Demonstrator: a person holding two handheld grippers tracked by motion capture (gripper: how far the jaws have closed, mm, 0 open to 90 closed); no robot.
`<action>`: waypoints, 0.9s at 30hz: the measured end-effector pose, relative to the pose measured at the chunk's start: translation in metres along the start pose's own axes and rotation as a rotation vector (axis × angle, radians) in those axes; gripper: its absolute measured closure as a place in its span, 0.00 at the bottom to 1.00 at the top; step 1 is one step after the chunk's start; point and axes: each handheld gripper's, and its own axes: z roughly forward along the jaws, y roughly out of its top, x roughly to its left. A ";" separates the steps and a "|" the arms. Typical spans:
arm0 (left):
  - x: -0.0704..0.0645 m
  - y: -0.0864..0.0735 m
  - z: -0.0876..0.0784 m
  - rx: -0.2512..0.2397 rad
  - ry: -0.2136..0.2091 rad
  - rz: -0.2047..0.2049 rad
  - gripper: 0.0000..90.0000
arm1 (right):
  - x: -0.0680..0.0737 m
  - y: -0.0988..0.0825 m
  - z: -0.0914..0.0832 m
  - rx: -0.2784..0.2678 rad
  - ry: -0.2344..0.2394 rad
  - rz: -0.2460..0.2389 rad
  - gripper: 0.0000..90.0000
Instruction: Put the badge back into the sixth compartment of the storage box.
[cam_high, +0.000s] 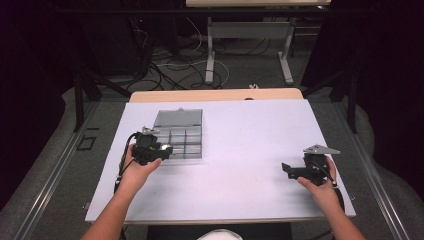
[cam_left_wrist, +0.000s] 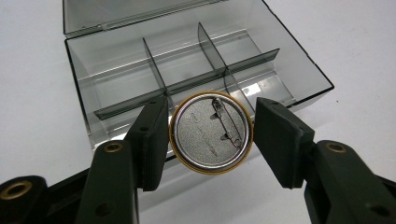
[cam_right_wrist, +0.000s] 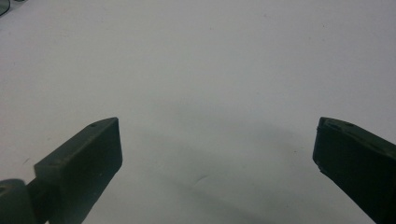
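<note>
- While the high view gives the whole table (cam_high: 240, 150) with its white top, it shows the left gripper (cam_high: 159, 150) as a dark shape at the near left corner of the clear box (cam_high: 179, 136), and what it holds reads there as no more than a pale glint.
- From the left gripper view, the thing between the pads of that left gripper (cam_left_wrist: 211, 133) proves to be a round pin badge (cam_left_wrist: 211, 133), pinched at its two edges and held just above the box's (cam_left_wrist: 196, 74) near wall.
- Seen from behind, the badge shows a silvery metal back with a thin gold-coloured rim, and a safety-pin clasp runs slantwise down its right half; its front side is turned away.
- Faint lettering curves across the metal back, too small to read.
- Up close, the box is smoky clear plastic with its lid (cam_left_wrist: 140, 11) thrown back on the far side; dividers split it into a far row and a near row of compartments, and those that can be seen hold nothing.
- Well to the right of the box in the high view, the right gripper (cam_high: 287, 170) lies low over the table in the person's right hand (cam_high: 320, 187), pointing toward the box.
- Along the right gripper view, the right gripper's (cam_right_wrist: 217, 144) jaws stand wide apart over bare white table (cam_right_wrist: 210, 70) with nothing between them.
</note>
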 end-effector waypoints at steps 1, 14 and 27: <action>0.000 0.001 0.000 0.014 -0.008 0.001 0.52 | 0.000 0.000 0.000 0.000 0.000 0.000 0.00; -0.011 0.007 0.009 0.006 -0.029 0.011 0.52 | 0.000 0.000 0.000 -0.004 -0.005 -0.009 0.00; -0.023 0.015 0.020 -0.012 -0.045 0.016 0.52 | 0.000 0.000 0.000 -0.005 -0.005 -0.012 0.00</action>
